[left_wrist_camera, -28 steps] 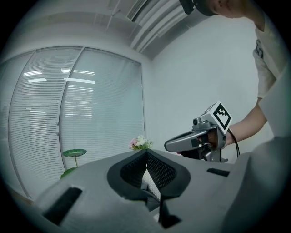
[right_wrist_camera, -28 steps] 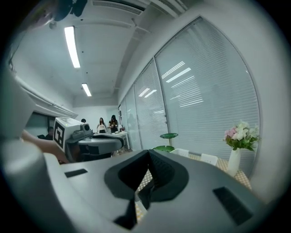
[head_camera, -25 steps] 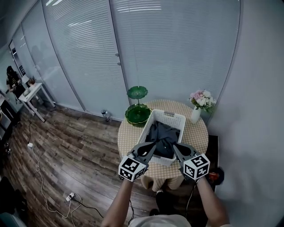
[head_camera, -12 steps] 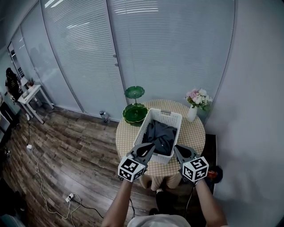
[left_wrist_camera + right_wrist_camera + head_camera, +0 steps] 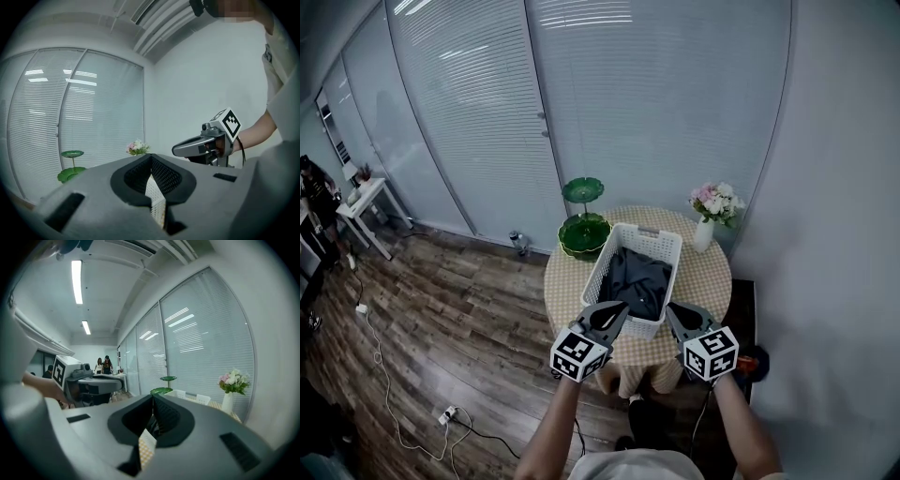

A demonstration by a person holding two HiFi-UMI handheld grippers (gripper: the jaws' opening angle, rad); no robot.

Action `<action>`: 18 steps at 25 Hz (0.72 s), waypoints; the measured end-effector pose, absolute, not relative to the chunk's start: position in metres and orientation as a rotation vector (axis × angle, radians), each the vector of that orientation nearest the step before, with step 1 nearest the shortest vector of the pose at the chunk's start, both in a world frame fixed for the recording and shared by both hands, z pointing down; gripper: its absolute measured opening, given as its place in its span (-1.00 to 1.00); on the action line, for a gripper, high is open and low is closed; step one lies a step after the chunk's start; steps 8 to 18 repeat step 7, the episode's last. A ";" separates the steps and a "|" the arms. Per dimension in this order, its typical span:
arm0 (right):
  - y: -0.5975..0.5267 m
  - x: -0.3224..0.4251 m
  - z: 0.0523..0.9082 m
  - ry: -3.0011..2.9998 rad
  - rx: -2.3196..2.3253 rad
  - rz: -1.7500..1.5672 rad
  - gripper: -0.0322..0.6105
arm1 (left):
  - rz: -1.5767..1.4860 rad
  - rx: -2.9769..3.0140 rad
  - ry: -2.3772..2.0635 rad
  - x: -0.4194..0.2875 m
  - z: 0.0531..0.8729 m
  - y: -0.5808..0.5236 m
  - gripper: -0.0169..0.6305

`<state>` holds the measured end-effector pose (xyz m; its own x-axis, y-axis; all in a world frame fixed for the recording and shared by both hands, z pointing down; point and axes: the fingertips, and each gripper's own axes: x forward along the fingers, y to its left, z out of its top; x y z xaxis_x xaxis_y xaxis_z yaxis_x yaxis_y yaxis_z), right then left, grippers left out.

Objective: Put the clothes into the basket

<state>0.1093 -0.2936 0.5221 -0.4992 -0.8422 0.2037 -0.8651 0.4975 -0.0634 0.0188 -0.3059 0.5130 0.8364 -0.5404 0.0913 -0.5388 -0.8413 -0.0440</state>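
Jaws pressed together on nothing, the grey left gripper [image 5: 617, 311] is hovering at the near end of the white perforated plastic basket [image 5: 649, 232]. Dark grey clothes [image 5: 637, 277] are lying inside it, on the round yellow-checked table [image 5: 712, 272]. The grey right gripper [image 5: 675, 314] is hovering alongside, its jaws likewise closed and empty.

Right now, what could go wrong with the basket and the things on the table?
1. The basket, with the dark clothes inside, seems to sit near the table's front edge, just past the left gripper and right gripper, whose jaws are shut. A bump might push it askew or off.
2. The vase of flowers and green dish stand close to the basket's far end. Sliding it could tip them.
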 end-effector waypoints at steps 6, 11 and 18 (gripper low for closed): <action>-0.289 0.113 0.518 -2.586 1.503 0.227 -0.83 | -0.165 -3.000 0.869 0.022 0.516 -0.300 -0.91; -0.289 0.115 0.516 -2.586 1.507 0.226 -0.83 | -0.164 -3.000 0.868 0.023 0.515 -0.300 -0.91; -0.289 0.115 0.516 -2.586 1.507 0.226 -0.83 | -0.164 -3.000 0.868 0.023 0.515 -0.300 -0.91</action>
